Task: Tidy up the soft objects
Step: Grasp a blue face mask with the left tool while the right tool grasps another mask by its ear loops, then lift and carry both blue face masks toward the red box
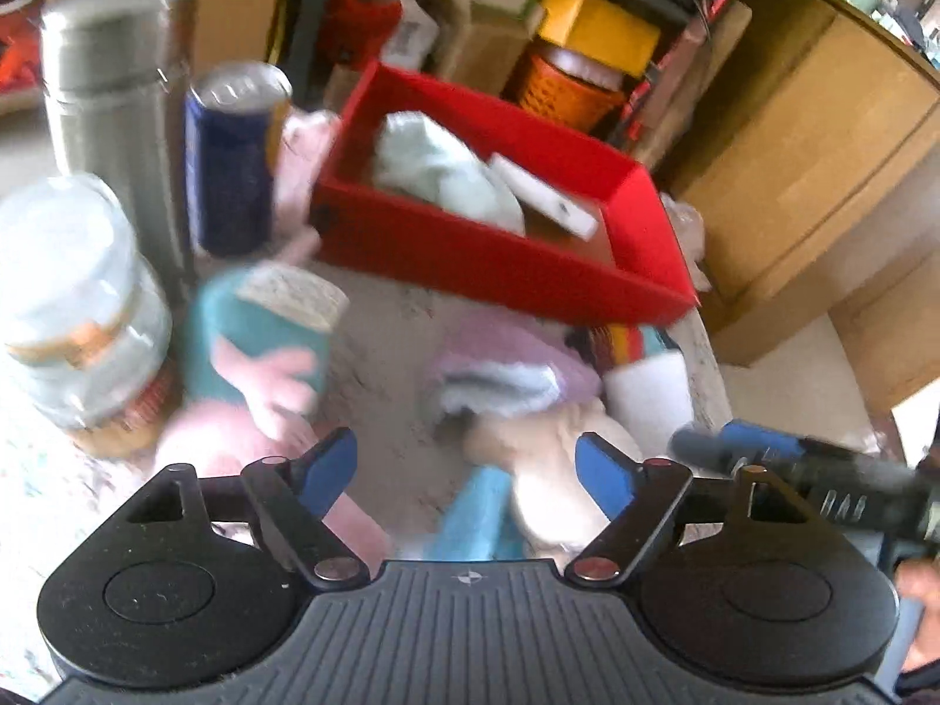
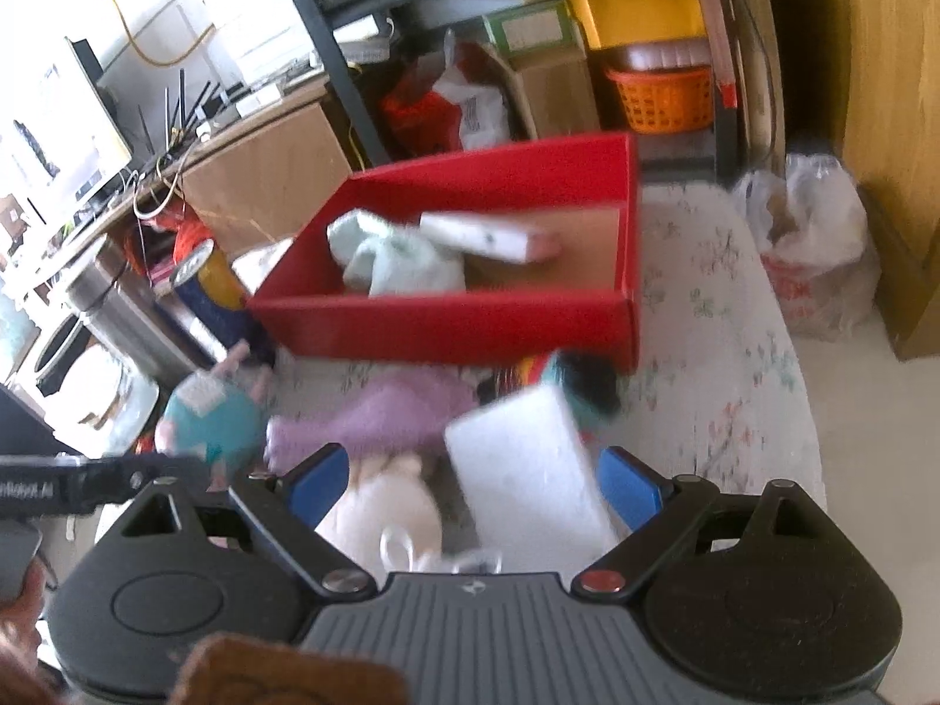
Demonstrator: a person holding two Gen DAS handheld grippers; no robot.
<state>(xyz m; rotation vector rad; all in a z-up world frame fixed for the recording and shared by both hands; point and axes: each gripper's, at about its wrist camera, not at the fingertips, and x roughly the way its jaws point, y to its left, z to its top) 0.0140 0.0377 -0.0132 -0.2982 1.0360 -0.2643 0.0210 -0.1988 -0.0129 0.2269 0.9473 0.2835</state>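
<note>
Softness made the cream plush toy point(image 1: 552, 470) look light and squashy, best pinched at its fat middle, while the left gripper point(image 1: 467, 473) and right gripper point(image 2: 473, 484) both gaped with nothing held.

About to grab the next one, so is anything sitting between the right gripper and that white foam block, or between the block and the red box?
Nothing visible blocks either. The right gripper is open, with the white foam block between its fingers. Past the block lie only low soft toys, then the red box.

Floral-print tablecloth point(image 2: 717, 317) carries a red open box point(image 2: 446, 317), lilac plush point(image 2: 382, 417), white foam slab point(image 2: 529, 470), steel flask point(image 1: 111, 94), blue can point(image 1: 229, 158).
</note>
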